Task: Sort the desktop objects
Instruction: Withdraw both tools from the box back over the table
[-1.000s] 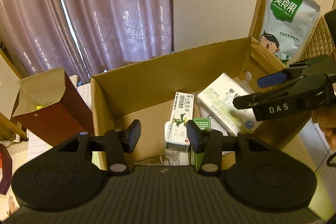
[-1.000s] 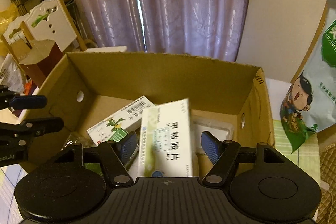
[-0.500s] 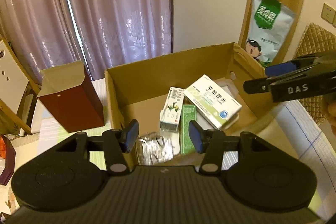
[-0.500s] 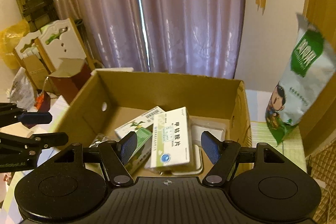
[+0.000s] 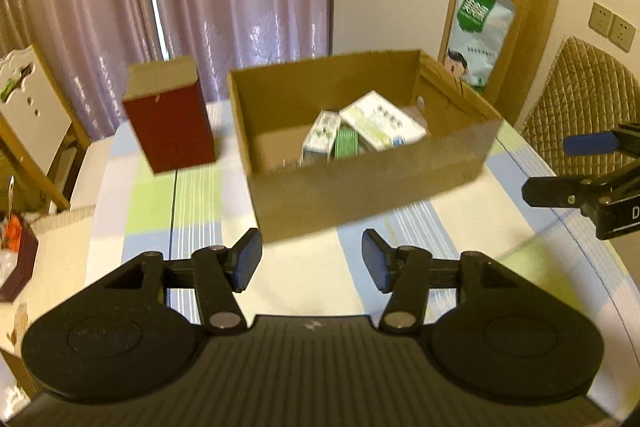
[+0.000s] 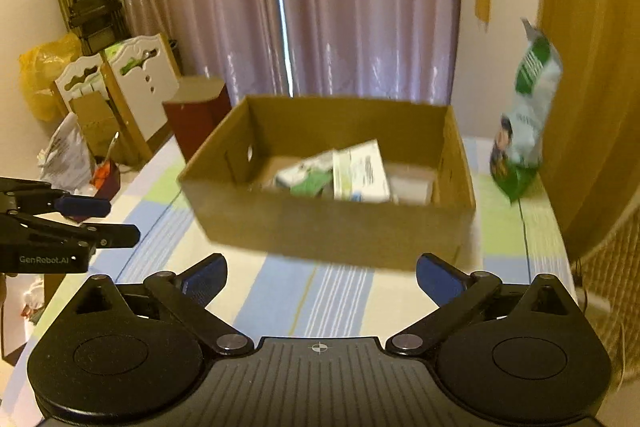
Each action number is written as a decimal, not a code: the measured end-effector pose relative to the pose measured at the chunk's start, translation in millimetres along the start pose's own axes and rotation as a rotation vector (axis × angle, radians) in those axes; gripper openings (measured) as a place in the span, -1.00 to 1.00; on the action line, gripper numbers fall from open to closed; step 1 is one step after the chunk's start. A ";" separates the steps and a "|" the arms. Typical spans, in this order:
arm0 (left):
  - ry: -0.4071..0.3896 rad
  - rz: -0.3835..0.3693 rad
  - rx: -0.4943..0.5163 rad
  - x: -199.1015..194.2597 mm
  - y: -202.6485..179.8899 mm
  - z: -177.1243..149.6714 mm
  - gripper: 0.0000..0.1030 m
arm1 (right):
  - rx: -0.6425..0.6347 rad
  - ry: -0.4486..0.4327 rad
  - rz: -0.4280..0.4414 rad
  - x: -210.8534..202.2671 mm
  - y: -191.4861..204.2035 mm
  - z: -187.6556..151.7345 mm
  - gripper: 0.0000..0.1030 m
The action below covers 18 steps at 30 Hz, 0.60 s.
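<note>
Black plastic tongs fill the near edge of both views, and we hold nothing in either. Our left gripper (image 5: 312,261) stands with its blue-padded fingers parted to a moderate gap, over the checked pastel tablecloth (image 5: 192,211). Our right gripper (image 6: 320,277) is spread wider, its pads splayed well apart, touching nothing.

Ahead at twelve o'clock sits the open brown cardboard box (image 6: 332,227). Inside it lie the white and green medicine cartons (image 5: 376,125), leaning on one another toward the box's right half.

We judge these cartons light, stiff along their edges but easily crushed on the broad faces, and a little slick if glossy. We would take one across its narrow width, near the middle, with a gentle squeeze.

At ten o'clock, beside the box, stands a dark red open-topped paper carton (image 5: 170,131). At two o'clock, behind the box, a green and white snack pouch (image 5: 478,31) leans upright.
</note>
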<state>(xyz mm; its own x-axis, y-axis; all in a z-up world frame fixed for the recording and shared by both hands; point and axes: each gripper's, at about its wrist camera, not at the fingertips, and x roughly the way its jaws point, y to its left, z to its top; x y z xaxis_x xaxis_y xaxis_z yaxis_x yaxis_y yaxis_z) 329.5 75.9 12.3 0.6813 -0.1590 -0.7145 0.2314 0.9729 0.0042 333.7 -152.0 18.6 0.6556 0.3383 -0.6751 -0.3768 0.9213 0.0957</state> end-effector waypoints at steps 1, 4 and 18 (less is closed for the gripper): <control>0.005 -0.001 -0.005 -4.9 -0.2 -8.2 -0.01 | 0.004 0.008 -0.001 -3.1 3.0 -7.6 1.00; 0.016 -0.003 -0.016 -19.3 -1.8 -30.8 0.03 | 0.021 0.026 0.002 -12.6 11.4 -26.5 1.00; 0.033 0.004 -0.027 -61.3 -10.9 -89.7 0.52 | 0.048 0.050 -0.014 -42.0 36.6 -74.3 1.00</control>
<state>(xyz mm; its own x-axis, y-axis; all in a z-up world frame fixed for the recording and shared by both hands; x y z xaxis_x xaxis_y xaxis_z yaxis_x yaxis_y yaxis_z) 223.0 90.2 -6.7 0.6589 -0.1503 -0.7371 0.2100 0.9776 -0.0116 243.8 -146.8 -3.9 0.6268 0.3166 -0.7120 -0.3356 0.9343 0.1200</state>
